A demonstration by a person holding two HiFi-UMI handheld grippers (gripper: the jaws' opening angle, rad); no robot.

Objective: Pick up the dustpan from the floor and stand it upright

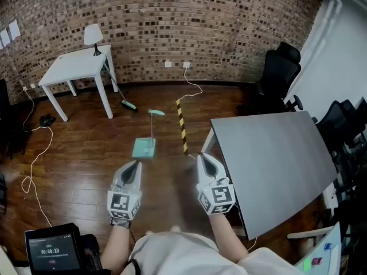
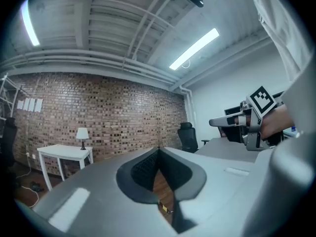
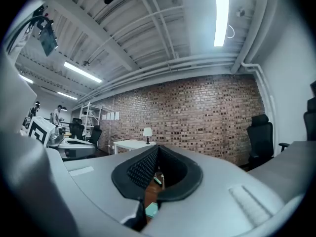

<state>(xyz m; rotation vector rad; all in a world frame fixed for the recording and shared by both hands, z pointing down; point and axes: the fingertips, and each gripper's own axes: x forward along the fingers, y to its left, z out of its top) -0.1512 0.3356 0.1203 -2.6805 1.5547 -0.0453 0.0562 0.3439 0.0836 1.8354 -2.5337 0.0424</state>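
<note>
A teal dustpan (image 1: 144,148) lies flat on the wooden floor, its thin handle (image 1: 152,126) running away toward the brick wall and ending in a teal grip (image 1: 156,113). My left gripper (image 1: 135,164) is shut and empty, held level just short of the pan's near edge. My right gripper (image 1: 203,157) is shut and empty too, to the right of the pan. In the right gripper view a piece of the teal pan (image 3: 151,209) shows below the closed jaws. The left gripper view shows my shut jaws (image 2: 159,149) and only floor between them.
A grey table (image 1: 275,160) stands close on the right. A yellow-black striped bar (image 1: 182,126) lies on the floor beside the dustpan. A teal broom (image 1: 128,104) leans by a white table (image 1: 77,67). Cables (image 1: 34,165) trail at left; black chairs (image 1: 280,76) stand at right.
</note>
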